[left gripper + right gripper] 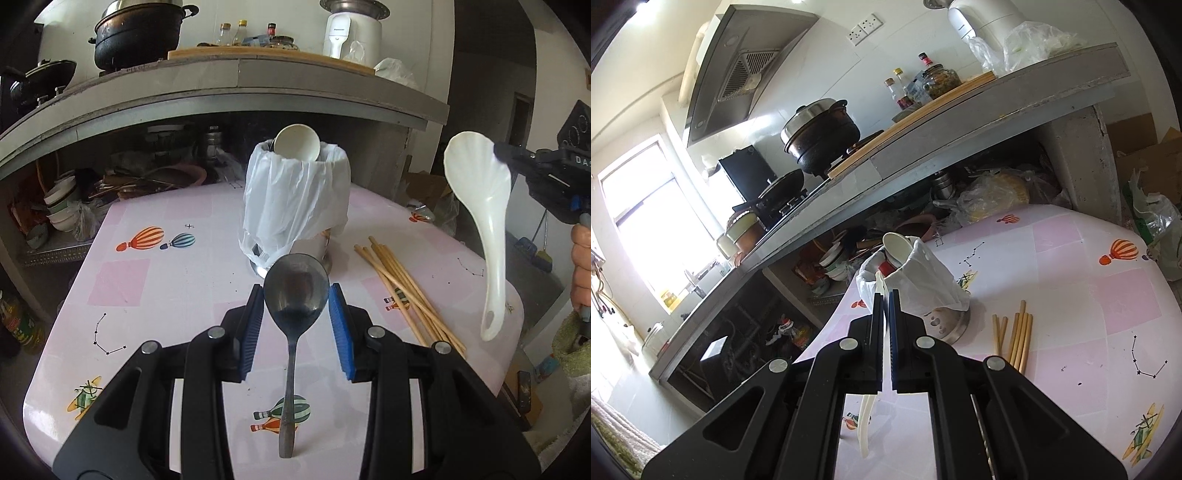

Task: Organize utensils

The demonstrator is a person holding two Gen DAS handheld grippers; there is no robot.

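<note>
My left gripper (295, 295) is shut on the bowl of a metal spoon (291, 332). The spoon's handle hangs down above the pink table (155, 295). My right gripper (885, 295) is shut on a white plastic ladle (865, 424), seen edge-on with its handle drooping below the jaws. In the left wrist view this ladle (484, 221) hangs at the right from the right gripper (504, 153). A metal utensil holder draped in a white plastic bag (295, 206) (923, 284) stands mid-table with a white spoon (297, 142) in it. Several wooden chopsticks (406, 291) (1015, 339) lie loose to its right.
A grey counter (236, 88) overhangs the table's far side and carries a black pot (136, 40), bottles and a white appliance (351, 33). Stacked bowls (62, 206) and clutter sit under it. A person's hand (581, 266) shows at the right edge.
</note>
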